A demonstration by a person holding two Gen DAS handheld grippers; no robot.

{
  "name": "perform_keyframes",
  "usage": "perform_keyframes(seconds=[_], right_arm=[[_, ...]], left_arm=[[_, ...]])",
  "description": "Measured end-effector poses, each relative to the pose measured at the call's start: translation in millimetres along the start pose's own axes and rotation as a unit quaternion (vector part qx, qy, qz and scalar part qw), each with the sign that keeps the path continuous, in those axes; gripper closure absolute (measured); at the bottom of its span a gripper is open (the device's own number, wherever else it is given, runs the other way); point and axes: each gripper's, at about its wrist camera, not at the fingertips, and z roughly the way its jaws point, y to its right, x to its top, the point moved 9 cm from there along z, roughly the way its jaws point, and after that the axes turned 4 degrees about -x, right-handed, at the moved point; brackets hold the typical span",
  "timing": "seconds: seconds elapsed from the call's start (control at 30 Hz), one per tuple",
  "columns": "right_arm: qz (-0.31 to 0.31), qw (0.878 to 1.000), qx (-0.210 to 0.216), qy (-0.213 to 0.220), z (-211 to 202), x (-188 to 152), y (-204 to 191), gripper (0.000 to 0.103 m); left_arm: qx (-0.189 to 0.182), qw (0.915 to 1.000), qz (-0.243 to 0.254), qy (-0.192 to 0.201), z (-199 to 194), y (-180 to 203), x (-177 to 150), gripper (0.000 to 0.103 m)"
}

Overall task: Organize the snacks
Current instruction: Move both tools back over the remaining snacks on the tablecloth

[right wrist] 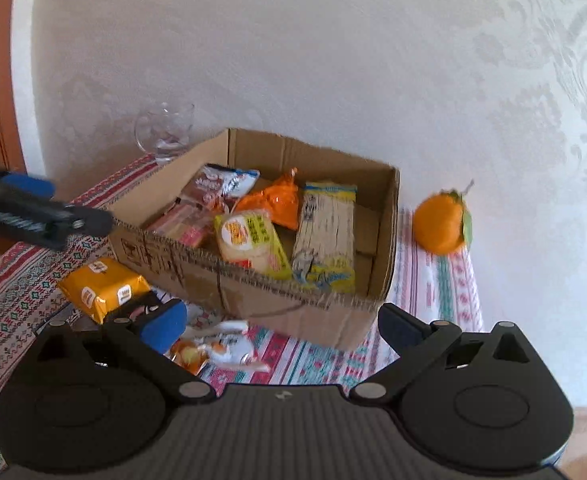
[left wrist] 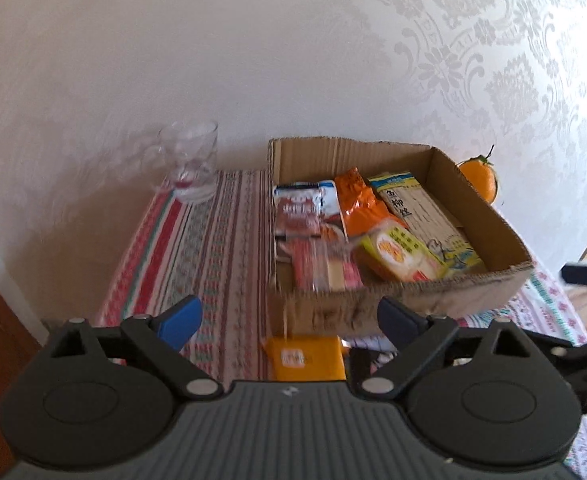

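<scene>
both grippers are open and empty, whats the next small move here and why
Probably lower the right gripper onto the white and orange snack packet just in front of its fingers. That packet and the yellow packet lie on the tablecloth outside the cardboard box, which already holds several snacks. The left gripper is also open, so it could take the yellow one.

Brown cardboard box (right wrist: pixel 253 284), orange fruit (right wrist: pixel 439 222), red-striped patterned tablecloth (left wrist: pixel 197 248)

Matt corrugated cardboard box (right wrist: pixel 261 280), glossy, seemingly plastic snack packets (right wrist: pixel 253 240), clear glass mug (left wrist: pixel 191 160), woven cloth (left wrist: pixel 213 248).
</scene>
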Motion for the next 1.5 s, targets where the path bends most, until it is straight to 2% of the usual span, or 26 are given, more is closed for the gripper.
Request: perform_keyframes(seconds=[0.2,0.4,0.53,0.67,0.93,1.17,1.3,1.5], right_arm=[[0.023,0.999,-0.014,-0.025,14,-10,-6,0.000],[0.055,0.996,-0.031,-0.057,34,-12,-8,0.000],[0.074,0.994,-0.035,-0.073,49,-12,-8,0.000],[0.071,0.993,-0.040,-0.090,59,-14,-11,0.000],[0.043,0.992,-0.051,-0.110,52,-30,-7,0.000],[0.038,0.991,-0.062,-0.116,43,-39,7,0.000],[0.048,0.993,-0.038,-0.104,40,-32,2,0.000],[0.007,0.994,-0.006,-0.109,37,-48,-17,0.000]], left_arm=[[0.015,0.9997,-0.014,0.012,-12,-9,-15,0.008],[0.024,0.9996,-0.016,0.007,-10,-19,-25,0.008],[0.013,0.9999,-0.007,0.006,-11,-17,-31,0.008],[-0.015,0.9998,0.012,0.011,-15,-6,-37,0.008],[-0.046,0.9988,0.014,-0.001,-17,4,-48,0.008],[-0.048,0.9987,0.018,-0.002,-19,9,-49,0.008],[-0.051,0.9984,0.022,-0.006,-19,12,-50,0.008],[-0.054,0.9981,0.024,-0.019,-19,11,-58,0.008]])
